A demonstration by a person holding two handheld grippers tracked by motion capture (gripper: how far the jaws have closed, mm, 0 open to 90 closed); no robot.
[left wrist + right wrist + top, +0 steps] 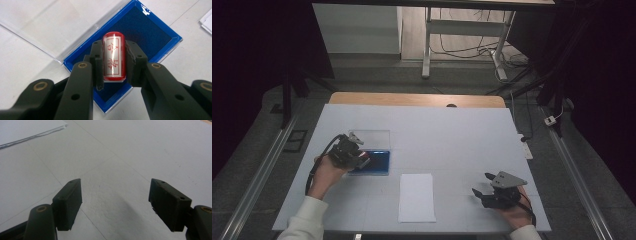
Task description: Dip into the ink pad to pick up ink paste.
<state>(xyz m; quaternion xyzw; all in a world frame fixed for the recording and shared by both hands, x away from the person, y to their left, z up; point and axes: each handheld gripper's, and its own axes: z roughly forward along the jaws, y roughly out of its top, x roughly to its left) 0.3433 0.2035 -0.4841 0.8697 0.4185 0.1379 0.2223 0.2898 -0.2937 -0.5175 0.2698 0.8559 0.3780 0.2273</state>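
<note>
Left gripper [113, 63]: we pinch the red stamp [113, 56] over the blue ink pad [155, 30].
Right gripper [115, 203]: spread, idle.
Progress: inking seems underway; we judge the paper [417, 197] unstamped.

Left gripper [113, 62] clamped, right gripper [115, 202] agape

One red stamp [113, 57] sits clamped between the left gripper's [113, 65] jaws. One blue ink pad [152, 32] lies just beyond and under those jaws, with one clear lid [47, 22] hinged open beside it. One stack of white paper [417, 197] lies between the two grippers. One table [462, 135] carries it all. Two grippers: the right gripper [486, 184] holds nothing, its jaws spread wide.
</note>
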